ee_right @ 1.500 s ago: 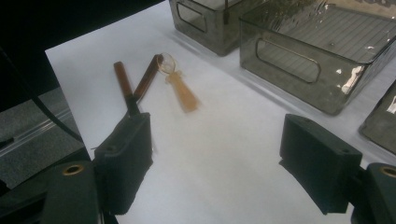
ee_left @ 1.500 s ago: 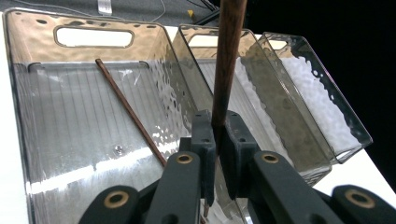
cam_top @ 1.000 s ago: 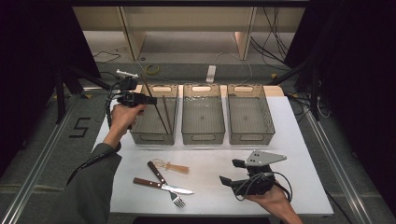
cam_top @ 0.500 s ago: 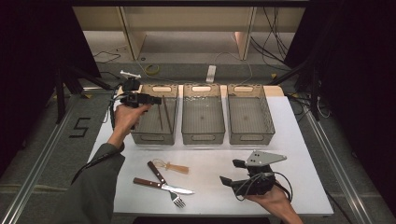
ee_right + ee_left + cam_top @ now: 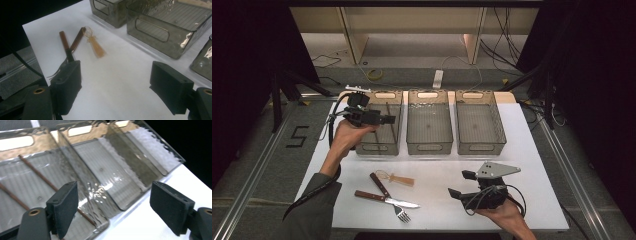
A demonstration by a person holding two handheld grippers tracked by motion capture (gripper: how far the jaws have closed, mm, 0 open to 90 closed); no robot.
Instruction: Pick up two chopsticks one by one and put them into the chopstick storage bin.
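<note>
My left gripper point(image 5: 386, 120) hovers over the left bin point(image 5: 362, 148). Its jaws have just been opening and stand wide apart with nothing between them point(image 5: 112, 212). Two thin brown chopsticks point(image 5: 37, 173) lie slanted inside that bin point(image 5: 25, 135). My right gripper point(image 5: 460, 183) rests low at the front right of the white table point(image 5: 537, 150), open and empty point(image 5: 115, 92). A wooden-handled fork point(image 5: 380, 184), a wooden-handled knife point(image 5: 404, 203) and a small amber spoon point(image 5: 399, 178) lie crossed at the front left. The right gripper view shows the fork point(image 5: 65, 47), knife handle point(image 5: 77, 40) and spoon point(image 5: 96, 48) ahead of its jaws.
Three smoked clear bins stand in a row at the back: left, middle point(image 5: 429, 145) and right point(image 5: 479, 145). The middle and right ones look empty. Black cables trail from both grippers. Dark floor and rails border the table on both sides.
The left gripper's jaws went from shut to wide open. The left hand drew back from the far end of the left bin toward its front. The right gripper stayed put.
</note>
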